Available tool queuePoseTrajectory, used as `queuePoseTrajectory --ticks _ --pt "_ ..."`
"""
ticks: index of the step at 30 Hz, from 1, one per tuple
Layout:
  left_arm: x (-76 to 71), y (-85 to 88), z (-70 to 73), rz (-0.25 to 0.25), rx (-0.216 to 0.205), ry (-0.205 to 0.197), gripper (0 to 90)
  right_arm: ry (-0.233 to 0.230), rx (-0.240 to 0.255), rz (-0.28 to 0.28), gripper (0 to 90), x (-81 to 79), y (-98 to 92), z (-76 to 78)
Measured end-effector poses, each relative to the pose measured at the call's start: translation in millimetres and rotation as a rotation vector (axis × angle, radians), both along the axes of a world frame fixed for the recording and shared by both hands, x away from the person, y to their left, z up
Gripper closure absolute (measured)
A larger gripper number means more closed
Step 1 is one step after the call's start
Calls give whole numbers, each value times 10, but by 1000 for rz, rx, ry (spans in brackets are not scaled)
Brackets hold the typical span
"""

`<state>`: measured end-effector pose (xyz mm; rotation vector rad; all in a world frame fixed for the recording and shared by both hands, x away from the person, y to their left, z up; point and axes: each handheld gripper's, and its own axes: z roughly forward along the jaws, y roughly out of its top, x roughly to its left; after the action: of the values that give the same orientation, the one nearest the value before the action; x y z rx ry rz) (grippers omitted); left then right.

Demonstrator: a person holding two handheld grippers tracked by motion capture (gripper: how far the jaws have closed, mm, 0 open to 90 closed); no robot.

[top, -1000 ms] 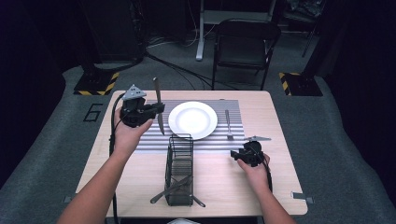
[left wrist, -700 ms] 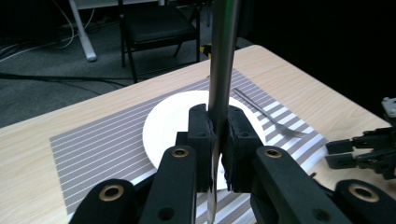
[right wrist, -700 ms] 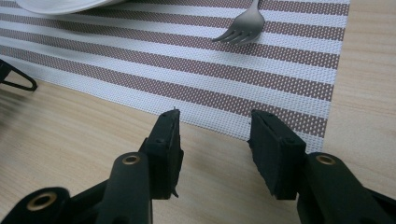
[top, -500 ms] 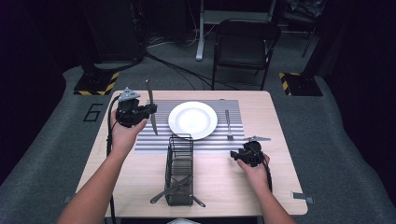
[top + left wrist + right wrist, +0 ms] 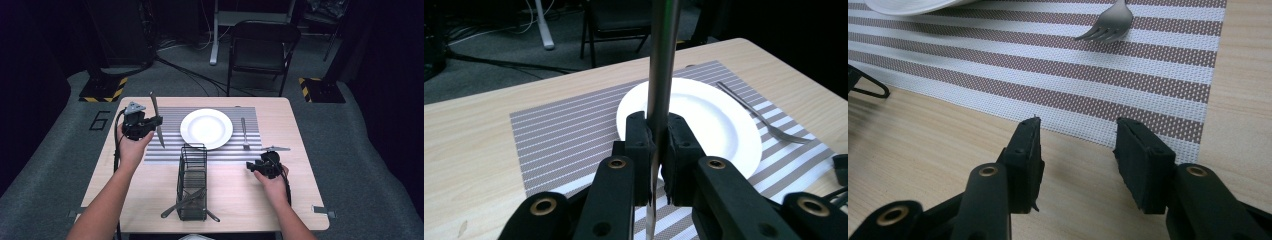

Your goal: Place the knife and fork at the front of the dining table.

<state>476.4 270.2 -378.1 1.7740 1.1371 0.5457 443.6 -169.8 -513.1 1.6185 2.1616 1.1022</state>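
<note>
The left gripper [image 5: 156, 121] is hovering over the left edge of the striped placemat [image 5: 170, 150], its jaws clamped on one knife [image 5: 158, 121] that is standing roughly upright, tilted a little. In the left gripper view that knife [image 5: 663, 65] is running straight up between the pads [image 5: 640, 136]. The right gripper [image 5: 251, 165] is resting low on the counter [image 5: 240, 200] just off the mat's near right corner, its jaws standing apart with nothing between them; the right gripper view is showing the gap over bare wood and mat edge [image 5: 1128, 75].

Counting what is lying out: one white plate [image 5: 206, 128] in the middle of the mat, one fork [image 5: 244, 134] just beside it on the right, and one black wire basket [image 5: 192, 182] nearer the person, with two pieces of cutlery [image 5: 182, 202] crossing through its near end. One folding chair [image 5: 262, 47] is standing beyond the counter.
</note>
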Motion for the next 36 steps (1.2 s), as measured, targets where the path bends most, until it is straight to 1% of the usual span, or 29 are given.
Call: queuePoseTrajectory --ticks 6,11,16,20,24,26,28,29,32,33,36 --pt "-10 65 -137 29 -5 -9 826 -1 0 -1 530 1 0 -6" --pt "3 115 -248 48 -12 1 827 3 3 -4 530 -2 7 -5" --pt "46 129 -361 66 -4 18 826 4 5 -5 531 -2 11 -5" --pt "52 139 -437 75 3 31 826 1 5 -2 531 1 4 -7" --pt "19 154 -494 80 1 38 826 1 5 0 531 1 -1 -7" --pt "-8 155 -525 81 2 32 826 1 5 -1 531 1 0 -7" --pt "-21 155 -564 80 11 40 826 2 5 -1 531 0 2 -6" --pt "-27 161 -581 80 4 32 826 1 5 -1 531 0 4 -7" --pt "-17 175 -591 91 -11 33 826 4 6 -5 531 -3 12 -5" --pt "-9 178 -594 92 -8 31 826 11 8 -7 531 -7 16 -2" --pt "30 179 -599 100 -11 38 825 12 8 -6 531 -8 18 -1"
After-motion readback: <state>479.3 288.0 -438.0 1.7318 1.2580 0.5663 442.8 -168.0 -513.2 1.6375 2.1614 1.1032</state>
